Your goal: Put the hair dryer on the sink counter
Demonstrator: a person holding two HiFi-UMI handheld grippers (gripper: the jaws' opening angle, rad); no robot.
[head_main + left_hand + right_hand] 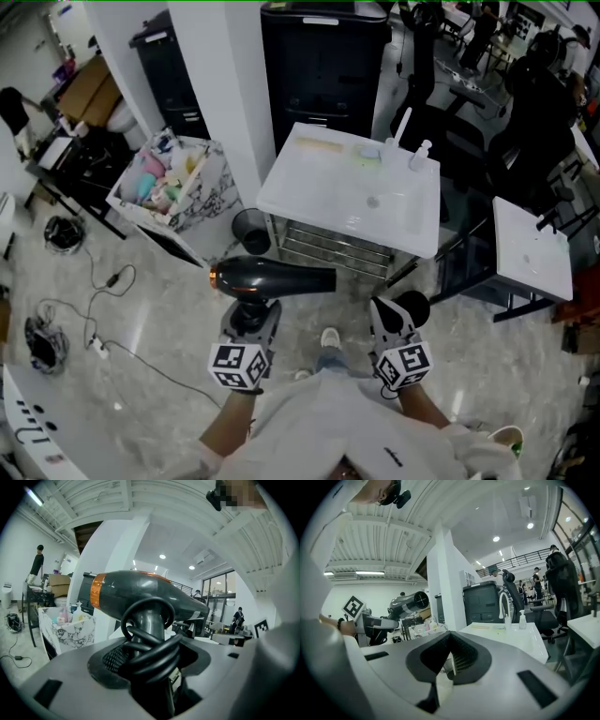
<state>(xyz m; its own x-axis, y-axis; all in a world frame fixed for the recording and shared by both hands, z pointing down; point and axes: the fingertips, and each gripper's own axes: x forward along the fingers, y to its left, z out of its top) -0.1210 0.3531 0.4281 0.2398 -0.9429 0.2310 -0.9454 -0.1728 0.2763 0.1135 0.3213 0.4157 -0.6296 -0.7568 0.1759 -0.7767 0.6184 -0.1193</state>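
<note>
hair dryer location: you carry the hair dryer (277, 277) in the air at lower centre of the head view, over the floor, not yet over the sink counter (309, 202) at upper centre.
left gripper: the left gripper (251, 317) is clamped on the handle (149, 620), jaws wide around it, with the cord (151, 654) coiled on the handle inside the grip.
right gripper: the right gripper (398, 323) is pinched closed with nothing in it, low right of centre and apart from the dryer.
handling: hard plastic shell, stiff. Probably moderate weight and top-heavy, since the barrel sits above your grip. The smooth casing may slip, and the cord loops under the pads could let the handle twist.
where to hold: your handle grip looks right. Staying low on the handle keeps the barrel free to land on the counter.
long axis: the barrel lies about level, left to right across the head view, with the handle running down toward you.
pointing: orange ring (215, 276) at the left end, nozzle (323, 279) toward frame right.
set-down: lay it on bare counter, away from the faucet (401, 127) at the back edge.
</note>
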